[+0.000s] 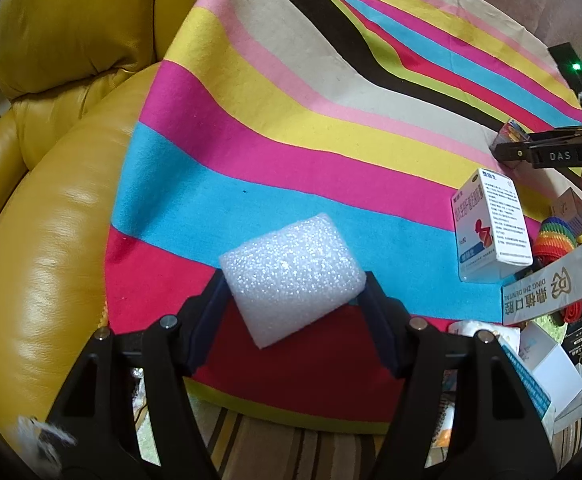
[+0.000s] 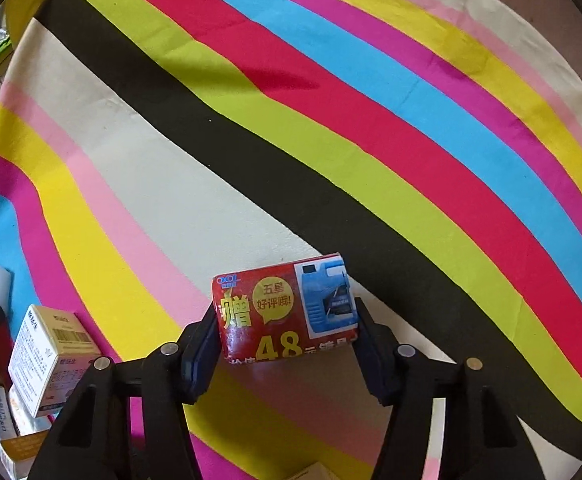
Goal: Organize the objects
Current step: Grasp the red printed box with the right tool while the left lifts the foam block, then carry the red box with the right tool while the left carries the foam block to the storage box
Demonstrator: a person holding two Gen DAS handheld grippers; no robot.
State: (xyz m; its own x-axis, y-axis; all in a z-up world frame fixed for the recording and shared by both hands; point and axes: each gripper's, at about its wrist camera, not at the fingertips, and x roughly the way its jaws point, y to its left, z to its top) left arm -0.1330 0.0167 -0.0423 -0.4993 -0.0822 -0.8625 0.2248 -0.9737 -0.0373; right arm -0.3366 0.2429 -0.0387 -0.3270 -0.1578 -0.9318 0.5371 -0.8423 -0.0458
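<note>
A: The white foam block (image 1: 291, 276) is clamped between the jaws of the left gripper (image 1: 295, 300), held just above the red and blue stripes of the striped cloth (image 1: 271, 128).

B: And the red packet (image 2: 285, 312) is pinched in the same way by the right gripper (image 2: 285, 330), jaws closed on its two short ends, over the cream stripe beside the black one.

A: To the right of the foam, a white medicine box (image 1: 491, 224) is seen tilted on the blue stripe, with a white dental box (image 1: 549, 288) just beside it and a rainbow strap (image 1: 555, 238) between them and the cloth's edge.

B: That clutter of small boxes is picked up at the lower left of the right wrist view too.

A: Farther off, the yellow leather armchair (image 1: 51, 160) is seen at the left, touching the cloth's edge.
</note>
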